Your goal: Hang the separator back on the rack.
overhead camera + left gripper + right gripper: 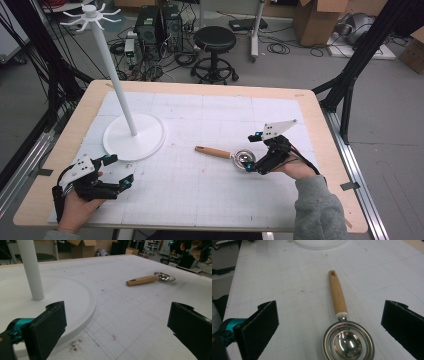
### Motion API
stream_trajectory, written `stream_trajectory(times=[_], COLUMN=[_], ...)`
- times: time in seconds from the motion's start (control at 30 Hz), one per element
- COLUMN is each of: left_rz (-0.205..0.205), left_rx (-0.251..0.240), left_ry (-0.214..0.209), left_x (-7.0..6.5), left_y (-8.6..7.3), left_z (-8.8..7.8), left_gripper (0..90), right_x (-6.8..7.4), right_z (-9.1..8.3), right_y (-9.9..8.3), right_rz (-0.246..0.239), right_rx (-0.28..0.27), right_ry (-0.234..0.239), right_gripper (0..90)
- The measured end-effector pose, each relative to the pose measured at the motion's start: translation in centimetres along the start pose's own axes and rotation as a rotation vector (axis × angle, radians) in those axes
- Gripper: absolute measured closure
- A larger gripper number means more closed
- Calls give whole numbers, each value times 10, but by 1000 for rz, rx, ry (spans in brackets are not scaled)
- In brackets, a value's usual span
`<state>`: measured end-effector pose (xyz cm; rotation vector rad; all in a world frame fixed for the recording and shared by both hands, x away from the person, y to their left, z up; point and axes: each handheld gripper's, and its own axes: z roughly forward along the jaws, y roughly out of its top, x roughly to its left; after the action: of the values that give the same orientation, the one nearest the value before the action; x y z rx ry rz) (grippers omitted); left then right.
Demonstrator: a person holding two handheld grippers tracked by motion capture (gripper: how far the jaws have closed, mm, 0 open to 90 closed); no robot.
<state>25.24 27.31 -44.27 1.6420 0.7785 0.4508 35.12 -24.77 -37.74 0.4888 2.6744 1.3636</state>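
High view: the table [65, 150] carries a white gridded mat [210, 195], and on its left part stands a white rack with a round base [134, 136] and a tall pole [112, 70]. Right of the base lies a measuring spoon [227, 155], wooden handle pointing left, steel bowl [348, 342] facing up. The right gripper [252, 166] sits just beside that bowl, jaws spread wide and grasping nothing. The left gripper [117, 172] rests near the table's near left corner, also released and empty.

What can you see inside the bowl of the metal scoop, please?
The scoop's bowl looks empty: bare shiny metal with reflections. Its nearest edge is cut off by the bottom of the right gripper view.
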Motion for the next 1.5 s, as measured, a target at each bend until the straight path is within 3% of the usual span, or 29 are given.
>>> stream_trajectory(times=[0.47,0.6,0.8,1.23,1.3,1.4,1.5], left_rz=[0,1,-4,-3,-13,-20,-14], left_rx=[5,7,9,9,4,-18,-23], left_ry=[-5,-7,-7,-7,0,4,-3], left_x=[-3,-3,-3,-3,-2,-2,-4], left_y=[1,0,0,-1,-1,2,3], left_z=[-1,-1,-2,-6,-9,-13,-14], left_gripper=[27,26,27,27,27,26,27], right_x=[-12,-16,-26,-31,-32,-33,-34], right_z=[11,11,12,29,33,38,43], right_y=[4,4,3,11,13,14,14], right_rz=[-9,15,11,-37,-41,-50,-48], right_rx=[96,76,45,124,132,135,155], right_ry=[17,25,27,30,31,-2,10], right_gripper=[5,5,5,6,6,5,6])
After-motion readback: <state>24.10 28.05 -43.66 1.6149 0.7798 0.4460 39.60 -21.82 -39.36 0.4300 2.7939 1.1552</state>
